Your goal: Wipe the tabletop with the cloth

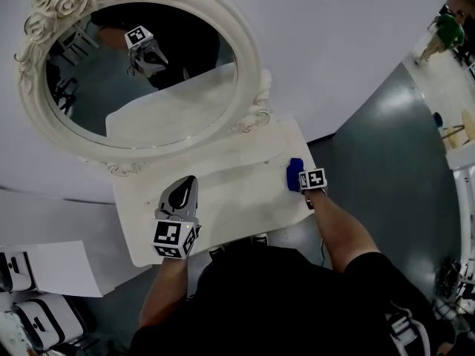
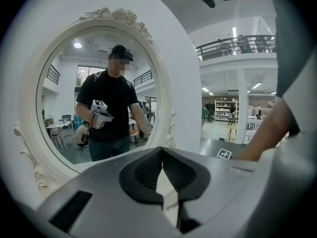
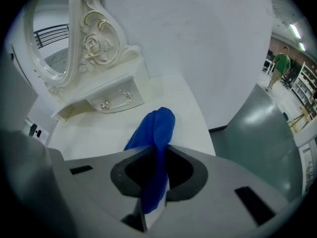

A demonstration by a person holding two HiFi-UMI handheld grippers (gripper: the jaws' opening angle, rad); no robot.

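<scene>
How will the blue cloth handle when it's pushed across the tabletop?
Probably floppy: the cloth folds over itself beyond the right gripper, which is shut on it. Likely light, since a narrow pinch between the jaws holds it. It may bunch rather than slide flat on the tabletop, as only a folded lump shows.

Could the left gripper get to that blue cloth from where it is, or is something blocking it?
Probably yes: only bare white tabletop lies between the left gripper and the blue cloth. The right gripper has its jaws shut on that cloth, though, at the table's right edge.
</scene>
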